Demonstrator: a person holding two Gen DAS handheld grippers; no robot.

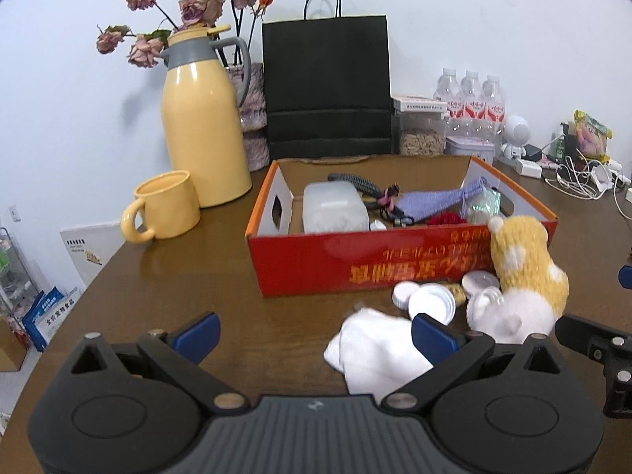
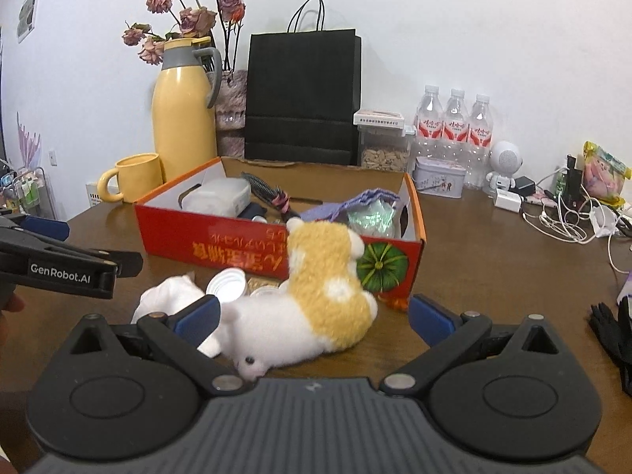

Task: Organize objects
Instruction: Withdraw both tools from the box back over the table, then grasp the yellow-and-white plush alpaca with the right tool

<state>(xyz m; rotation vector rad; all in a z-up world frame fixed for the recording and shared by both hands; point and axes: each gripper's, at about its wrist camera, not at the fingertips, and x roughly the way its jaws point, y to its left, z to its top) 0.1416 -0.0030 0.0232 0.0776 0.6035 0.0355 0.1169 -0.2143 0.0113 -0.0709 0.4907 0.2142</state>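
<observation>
Two grippers I run, left gripper (image 1: 315, 335) and right gripper (image 2: 312, 315), both spread wide, empty. Fluffy yellow-and-white plush toy (image 2: 316, 308) lies lower centre, between right fingers. Red cardboard box (image 2: 221, 241) behind.

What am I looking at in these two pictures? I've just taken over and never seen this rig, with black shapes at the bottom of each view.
Those black shapes are two hand-held grippers; a person carries one in each hand, and each has a fisheye camera looking forward along its blue-tipped fingers. One picture comes from the left gripper, the other from the right gripper. Both are open and hold nothing. The right one's fingers stand on either side of a plush toy, yellow and white, lying on the brown table. Beside the toy lie a white cloth and some white lids. Behind them is a red cardboard box already holding assorted items. Further back stand a yellow mug, a yellow thermos jug and a black paper bag.
</observation>
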